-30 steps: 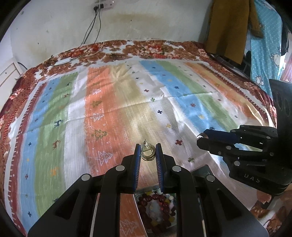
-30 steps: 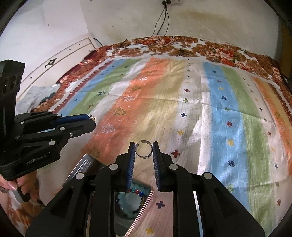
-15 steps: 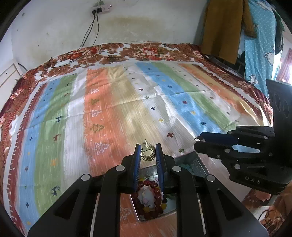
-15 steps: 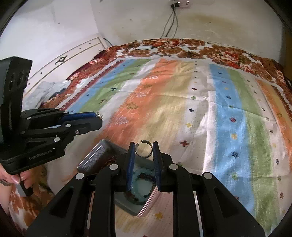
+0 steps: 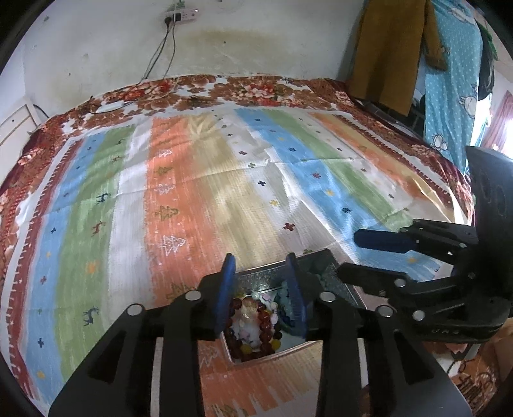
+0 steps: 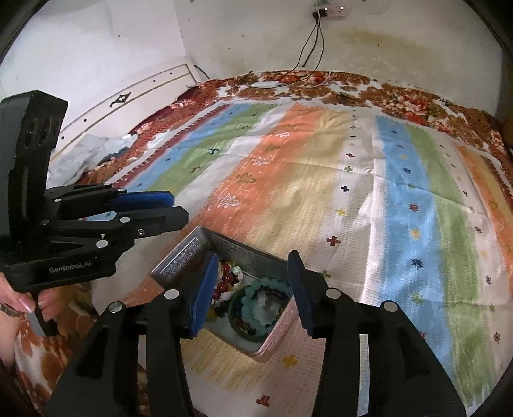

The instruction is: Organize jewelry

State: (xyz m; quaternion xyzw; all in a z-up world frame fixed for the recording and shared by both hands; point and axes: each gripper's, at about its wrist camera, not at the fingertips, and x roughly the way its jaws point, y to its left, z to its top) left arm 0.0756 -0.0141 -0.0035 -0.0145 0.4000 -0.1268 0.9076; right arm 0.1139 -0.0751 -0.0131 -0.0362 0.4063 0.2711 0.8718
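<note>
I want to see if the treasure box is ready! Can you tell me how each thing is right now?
Metal tin: lid off, resting on the bedspread.
Left tongs: opening above the tin, nothing between them.
Right tongs: opening above the tin, nothing between them.
Red bead bracelet: lying inside the tin.
Turquoise bead bracelet: coiled inside the tin.

This is a bedroom in someone's home. A wide bed [image 5: 224, 192] fills the room, spread with a striped sheet [image 6: 320, 192] over a red floral blanket [image 5: 243, 89]. A white headboard [image 6: 134, 96] stands against one bare, stained wall, where a power strip [image 5: 181, 14] hangs with cables [image 5: 160, 54] trailing down. Clothes [image 5: 384, 48] and a blue dotted fabric [image 5: 452, 80] hang alongside.
</note>
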